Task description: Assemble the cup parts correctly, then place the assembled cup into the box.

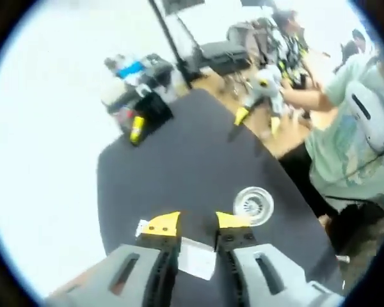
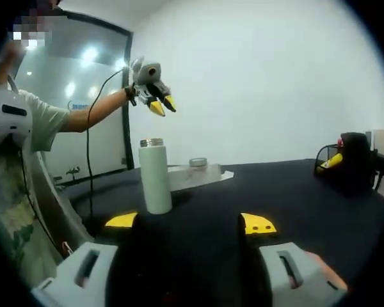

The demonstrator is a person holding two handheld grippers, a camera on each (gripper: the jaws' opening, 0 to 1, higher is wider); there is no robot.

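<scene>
The right gripper [image 2: 190, 225] sits low over the black table [image 2: 307, 192], its yellow-tipped jaws pinching a dark rounded object, probably a cup part, though it is too dark to name. Just beyond it the white cup body [image 2: 155, 176] stands upright on the table, its metal mouth bare. Behind that lies a flat clear tray [image 2: 195, 176] with a small metal ring-shaped piece [image 2: 198, 162] on it.

The left gripper [image 2: 157, 97], seen in the right gripper view, is raised high above the cup, well apart from it. In its own view the left gripper [image 1: 197, 224] has its jaws spread with nothing between them; below lie a round metal strainer-like part [image 1: 253, 204] and a white paper [image 1: 196, 258] on the table.

The assembly appears to be at an early stage. Next, the held piece likely needs lining up squarely over the cup's mouth while the free gripper comes down to steady the body.
</scene>
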